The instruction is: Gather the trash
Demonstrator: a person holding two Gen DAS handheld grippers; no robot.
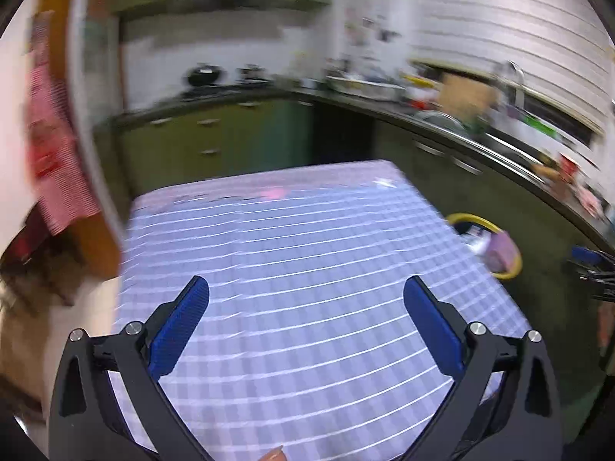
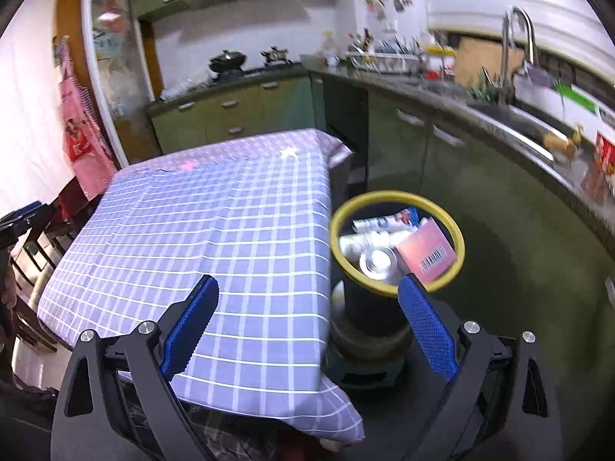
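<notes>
A yellow-rimmed black trash bin (image 2: 398, 196) stands on the floor right of the table; it holds a pink box (image 2: 424, 247), a metal can (image 2: 378, 259) and white wrappers (image 2: 374, 224). The bin also shows in the left wrist view (image 1: 513, 267). My right gripper (image 2: 307, 299) is open and empty, above the table's right edge and the bin's near rim. My left gripper (image 1: 305, 296) is open and empty, above the checked purple tablecloth (image 1: 307, 249). A small white scrap (image 2: 289, 151) and a pink patch (image 2: 188, 166) show near the table's far edge.
Green kitchen cabinets (image 2: 246, 107) and a countertop with a sink and tap (image 2: 517, 34) run along the back and right. A red-checked apron (image 2: 82, 130) hangs at the left. Chairs (image 2: 34, 246) stand left of the table. The other gripper shows at right (image 1: 592, 269).
</notes>
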